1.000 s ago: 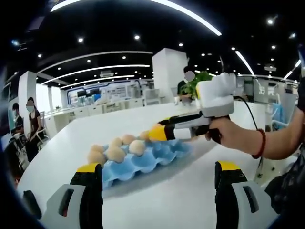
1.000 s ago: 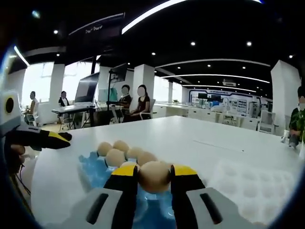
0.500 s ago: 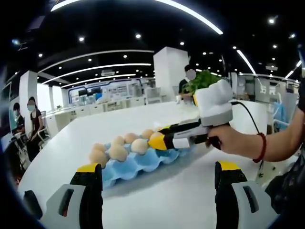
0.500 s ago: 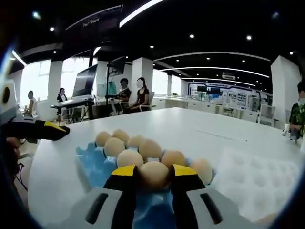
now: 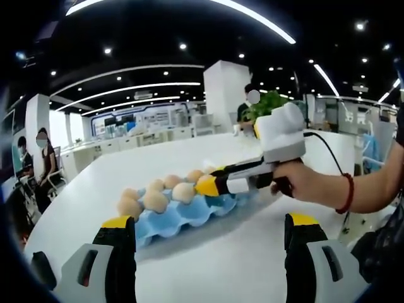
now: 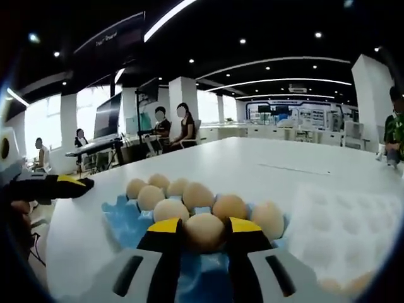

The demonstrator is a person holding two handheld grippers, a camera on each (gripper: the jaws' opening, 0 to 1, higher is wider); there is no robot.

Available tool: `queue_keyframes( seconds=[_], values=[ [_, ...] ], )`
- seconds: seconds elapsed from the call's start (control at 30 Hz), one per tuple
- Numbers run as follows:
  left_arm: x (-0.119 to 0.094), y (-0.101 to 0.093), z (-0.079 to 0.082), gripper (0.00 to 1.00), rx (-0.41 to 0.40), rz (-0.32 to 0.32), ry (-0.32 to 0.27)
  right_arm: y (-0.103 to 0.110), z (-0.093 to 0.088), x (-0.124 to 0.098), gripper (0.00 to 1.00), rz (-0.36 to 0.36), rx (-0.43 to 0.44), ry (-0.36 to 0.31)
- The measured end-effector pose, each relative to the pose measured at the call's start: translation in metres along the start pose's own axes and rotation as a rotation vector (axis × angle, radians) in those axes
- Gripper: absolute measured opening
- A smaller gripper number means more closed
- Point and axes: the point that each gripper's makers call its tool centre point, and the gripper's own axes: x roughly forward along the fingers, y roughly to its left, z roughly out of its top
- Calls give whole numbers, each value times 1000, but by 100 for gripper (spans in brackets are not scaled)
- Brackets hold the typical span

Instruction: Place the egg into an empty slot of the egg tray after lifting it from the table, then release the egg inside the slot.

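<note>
Bright ceiling strips light a big open office around our white counter (image 5: 252, 252), with seated people far off at 9 o'clock. In the left gripper view our left tool (image 5: 211, 237) hovers over bare counter, its yellow-tipped jaws wide apart and holding nothing. Beyond it at 12 o'clock sits the blue egg tray (image 5: 183, 214), with the right tool (image 5: 207, 185) reaching in from 3 o'clock, just above the tray's right part. In the right gripper view that right tool (image 6: 205, 232) is clamped on the egg (image 6: 204, 231), low over the egg tray (image 6: 126, 218), directly behind a row of eggs already seated. A white foam tray (image 6: 344, 218) lies at 3 o'clock.
</note>
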Motion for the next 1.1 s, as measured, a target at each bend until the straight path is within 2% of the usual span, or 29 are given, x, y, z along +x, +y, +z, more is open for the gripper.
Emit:
queue_keyframes(
  seconds=[0.27, 0.47, 0.6, 0.83, 1.0, 1.1],
  values=[
    [-2, -1, 1, 100, 17, -1, 4, 2, -1, -1, 31, 22, 3, -8],
    [-2, -3, 4, 100, 11, -4, -8, 3, 1, -3, 36, 31, 9, -16],
    [-2, -2, 4, 100, 12, -1, -4, 4, 10, -6, 40, 35, -4, -55],
    [-2, -6, 7, 100, 25, -10, -13, 9, 24, -9, 55, 29, -76, -112],
    [-2, -8, 8, 100, 21, -12, -14, 9, 26, -9, 66, 39, -68, -114],
    [-2, -9, 9, 100, 17, -11, -17, 12, 23, -11, 73, 69, -43, -96]
  ],
)
